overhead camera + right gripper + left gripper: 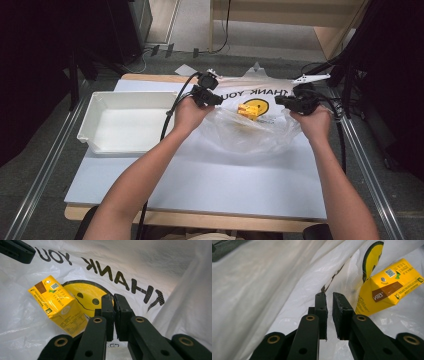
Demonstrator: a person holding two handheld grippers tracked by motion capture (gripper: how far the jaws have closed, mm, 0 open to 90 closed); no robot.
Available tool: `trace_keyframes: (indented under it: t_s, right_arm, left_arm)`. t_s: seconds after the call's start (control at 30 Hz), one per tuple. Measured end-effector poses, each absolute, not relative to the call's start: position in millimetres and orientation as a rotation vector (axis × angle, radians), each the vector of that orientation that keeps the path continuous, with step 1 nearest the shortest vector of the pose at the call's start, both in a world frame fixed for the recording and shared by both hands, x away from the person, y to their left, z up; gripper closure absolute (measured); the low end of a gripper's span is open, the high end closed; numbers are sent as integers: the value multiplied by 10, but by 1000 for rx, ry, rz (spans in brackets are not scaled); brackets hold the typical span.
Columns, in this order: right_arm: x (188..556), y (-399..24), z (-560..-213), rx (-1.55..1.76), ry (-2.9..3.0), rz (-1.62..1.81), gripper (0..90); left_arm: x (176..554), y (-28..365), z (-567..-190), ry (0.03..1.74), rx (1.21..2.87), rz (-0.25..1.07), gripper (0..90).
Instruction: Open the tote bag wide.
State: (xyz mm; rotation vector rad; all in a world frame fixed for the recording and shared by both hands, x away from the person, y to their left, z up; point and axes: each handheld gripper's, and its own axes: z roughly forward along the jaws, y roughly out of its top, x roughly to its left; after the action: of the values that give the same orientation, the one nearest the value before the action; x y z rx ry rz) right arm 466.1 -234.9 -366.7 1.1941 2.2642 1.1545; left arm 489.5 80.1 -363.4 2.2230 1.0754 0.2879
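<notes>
Carton (pixel 248 110) already lying inside bag (pixel 250 135); left gripper (pixel 212 98) and right gripper (pixel 287 101) both pinching bag rim, mouth open; lifting or closing remaining.

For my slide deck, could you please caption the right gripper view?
Right gripper pinching the white plastic bag, a yellow drink carton lying inside.

The bag (pixel 252 131) is thin, crinkled plastic film, glossy and half see-through. Inside, the yellow carton (pixel 248 110) looks like smooth coated paperboard. The white tray (pixel 95 111) at left is hard, slightly shiny plastic. Both grippers' jaws are matt black, their pads rough-faced.
</notes>
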Motion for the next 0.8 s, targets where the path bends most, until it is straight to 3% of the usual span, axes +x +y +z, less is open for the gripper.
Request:
trace_keyframes:
  t_s: [0.8]
  right_arm:
    - [4685,-2377,-4056,1224,2227,1198,859]
  left_arm:
    - [4931,834,-4038,1129,2206,277,804]
